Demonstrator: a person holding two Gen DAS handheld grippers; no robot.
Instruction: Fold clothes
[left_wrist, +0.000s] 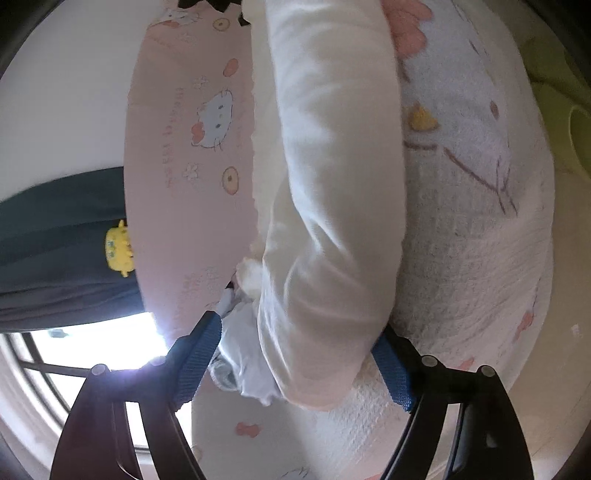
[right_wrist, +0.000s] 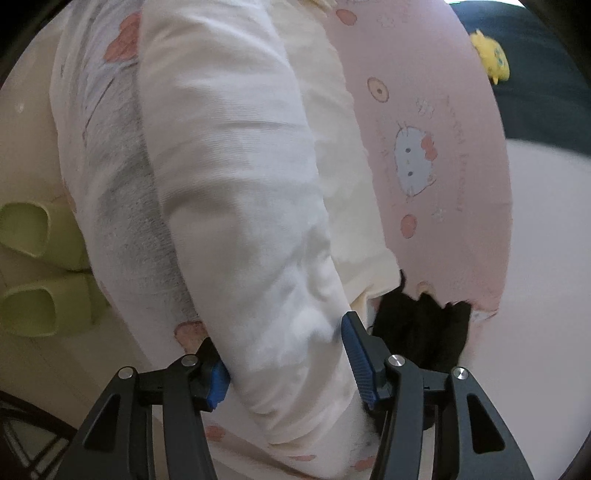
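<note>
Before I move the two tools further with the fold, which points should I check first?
1. Left tool around the cream roll: ok, pads on both sides.
2. Right tool around the same roll: ok.
3. Firm pinch by either tool: cannot tell.
4. White cloth bunch beside left pad: not ok, loose.
5. Black item near right tool: not ok, close.
6. Green slippers: ok, apart from the clothes.

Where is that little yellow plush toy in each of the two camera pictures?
Left wrist view: the yellow plush toy sits at the left edge, on the dark fabric beside the pink cat-print cloth.
Right wrist view: it is at the upper right, again on the dark fabric beside the pink cloth.
Shared landmark: the printed cat face.
</note>
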